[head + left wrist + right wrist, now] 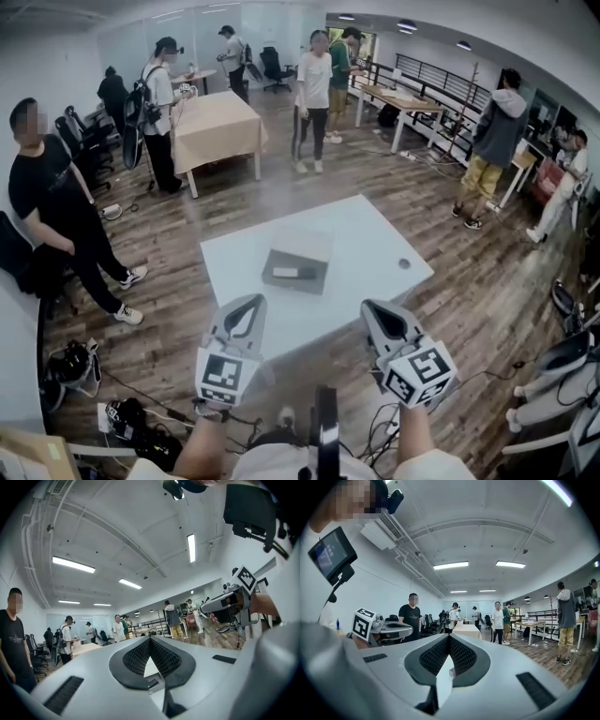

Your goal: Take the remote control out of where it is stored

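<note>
A white table (366, 234) stands ahead of me on the wooden floor. On it lies a flat grey box (298, 255) with a small dark remote control (294, 273) lying in its near part. My left gripper (247, 302) and right gripper (373, 307) are held up in front of my body, short of the table's near edge and well away from the box. The left gripper (150, 640) and the right gripper (449, 638) both have their tips together, shut, with nothing between them. Both point out into the room at standing height.
A small dark round object (404, 263) lies near the table's right edge. Several people stand around the room; one in black (56, 216) is close on the left. A tan-covered table (216, 122) stands behind. Bags and cables (75, 366) lie on the floor at the near left.
</note>
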Available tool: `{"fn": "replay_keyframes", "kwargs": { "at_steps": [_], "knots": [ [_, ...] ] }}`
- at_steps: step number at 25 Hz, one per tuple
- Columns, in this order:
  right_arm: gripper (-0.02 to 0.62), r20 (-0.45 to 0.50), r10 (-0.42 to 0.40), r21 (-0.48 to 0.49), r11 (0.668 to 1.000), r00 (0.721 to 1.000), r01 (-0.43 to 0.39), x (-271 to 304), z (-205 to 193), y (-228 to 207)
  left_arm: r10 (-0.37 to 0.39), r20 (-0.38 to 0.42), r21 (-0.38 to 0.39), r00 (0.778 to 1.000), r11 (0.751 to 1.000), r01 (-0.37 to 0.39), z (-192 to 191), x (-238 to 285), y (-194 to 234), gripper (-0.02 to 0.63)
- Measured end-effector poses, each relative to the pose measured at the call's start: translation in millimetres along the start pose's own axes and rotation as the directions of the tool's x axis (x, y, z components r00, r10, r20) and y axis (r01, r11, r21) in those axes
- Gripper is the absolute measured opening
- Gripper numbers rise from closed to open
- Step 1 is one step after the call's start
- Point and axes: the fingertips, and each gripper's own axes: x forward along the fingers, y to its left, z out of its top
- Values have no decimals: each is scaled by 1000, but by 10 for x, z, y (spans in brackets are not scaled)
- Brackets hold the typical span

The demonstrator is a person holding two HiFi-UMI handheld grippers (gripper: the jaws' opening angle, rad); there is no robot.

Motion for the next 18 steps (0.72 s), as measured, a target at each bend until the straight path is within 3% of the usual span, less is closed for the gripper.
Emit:
{"fn": "replay_keyframes", "kwargs": {
  "at_steps": [9,18],
  "knots": [
    [0,-28,-29,-12,1000,999,28,715,12,-119,-23,8,2,1000,1000,23,-121,571,620,0],
    [0,-37,-64,6,998,997,65,993,-44,-350,-59,-10,2,998,998,59,-235,931,753,0]
  ]
}}
